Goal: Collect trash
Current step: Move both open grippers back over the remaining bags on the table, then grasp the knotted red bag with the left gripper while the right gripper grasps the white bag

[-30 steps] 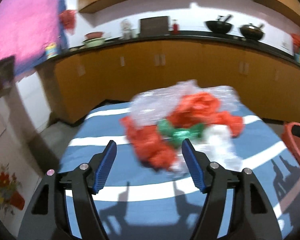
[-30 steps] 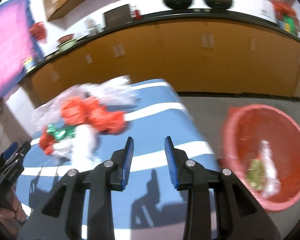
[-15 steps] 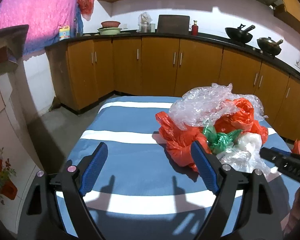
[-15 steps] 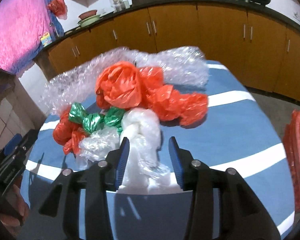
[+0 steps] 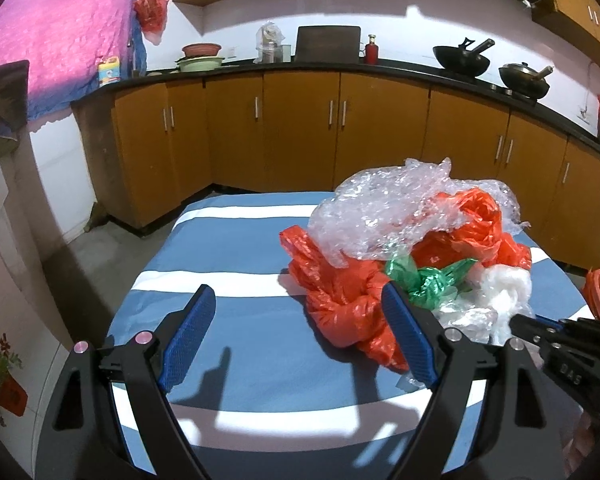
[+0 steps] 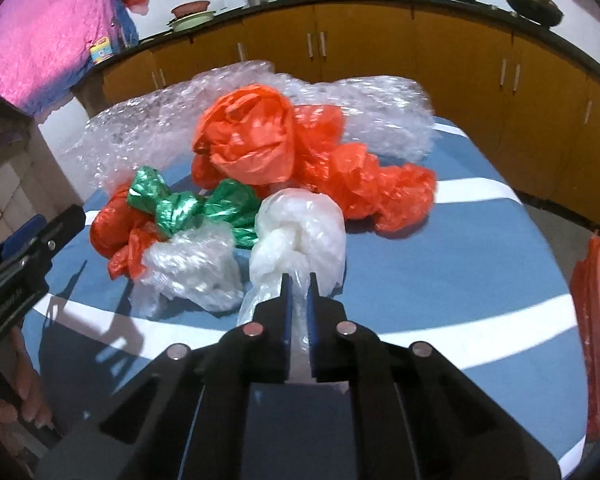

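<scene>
Right wrist view: blue-and-white striped surface (image 6: 440, 264) bearing heaped plastic trash (image 6: 260, 152), right tool (image 6: 298, 280) just closed, pinching the white bag (image 6: 300, 232); left tool (image 5: 296, 316) spread, empty; orange cabinets (image 5: 300, 128), black counter behind.

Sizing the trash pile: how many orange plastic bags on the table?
3 visible: a big orange bag at centre, another orange bag to its right, a third orange bag left, under the green bag. More may hide under the bubble wrap.
</scene>
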`<state>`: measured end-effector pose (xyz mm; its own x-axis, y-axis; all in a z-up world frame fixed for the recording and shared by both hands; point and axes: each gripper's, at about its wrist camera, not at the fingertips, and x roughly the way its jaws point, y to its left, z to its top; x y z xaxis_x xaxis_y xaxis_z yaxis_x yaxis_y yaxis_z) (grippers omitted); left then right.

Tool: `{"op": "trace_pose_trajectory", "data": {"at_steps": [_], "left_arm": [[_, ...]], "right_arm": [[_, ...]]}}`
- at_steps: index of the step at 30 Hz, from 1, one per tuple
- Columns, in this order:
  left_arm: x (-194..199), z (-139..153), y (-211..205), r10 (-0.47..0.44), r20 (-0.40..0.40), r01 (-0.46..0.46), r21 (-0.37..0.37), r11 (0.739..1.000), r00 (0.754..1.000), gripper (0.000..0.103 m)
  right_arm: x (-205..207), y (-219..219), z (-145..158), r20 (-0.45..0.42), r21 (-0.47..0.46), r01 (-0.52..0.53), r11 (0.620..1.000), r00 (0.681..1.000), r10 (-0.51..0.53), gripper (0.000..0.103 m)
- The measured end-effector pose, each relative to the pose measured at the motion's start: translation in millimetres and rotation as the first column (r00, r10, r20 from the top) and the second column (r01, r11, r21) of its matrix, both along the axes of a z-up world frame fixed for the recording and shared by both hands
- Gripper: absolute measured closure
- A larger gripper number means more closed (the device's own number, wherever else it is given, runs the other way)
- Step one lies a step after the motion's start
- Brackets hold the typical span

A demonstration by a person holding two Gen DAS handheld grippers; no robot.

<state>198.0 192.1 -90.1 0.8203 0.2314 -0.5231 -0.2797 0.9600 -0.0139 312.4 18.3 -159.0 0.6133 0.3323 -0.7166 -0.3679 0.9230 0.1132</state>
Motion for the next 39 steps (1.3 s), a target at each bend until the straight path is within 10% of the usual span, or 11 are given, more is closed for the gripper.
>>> {"op": "trace_pose_trajectory", "data": {"at_steps": [17,23,39], "left_arm": [[25.1,-11.0,-13.3,-0.072,-0.118,0.073,0.003,0.997,0.990,0.035],[29.7,-15.9,-10.1,-0.106,-0.145,0.101,-0.040,0.994,0.984,0.072],[-23.4,-12.3,-4.6,-0.121,-0.146,0.115,-0.046,0.992,0.982,0.077]], "right_arm": [[-8.7,-71.3,4.8,-0.014,0.030,0.139,0.990,0.990,-0.138,0.096],[-8.5,-81.1,9.4,-0.010,0.031,0.159,0.987,0.987,-0.159,0.096],[-21.3,-96.0,27.0,0.014,0.050,0.176,0.983,0.984,-0.177,0.096]]}}
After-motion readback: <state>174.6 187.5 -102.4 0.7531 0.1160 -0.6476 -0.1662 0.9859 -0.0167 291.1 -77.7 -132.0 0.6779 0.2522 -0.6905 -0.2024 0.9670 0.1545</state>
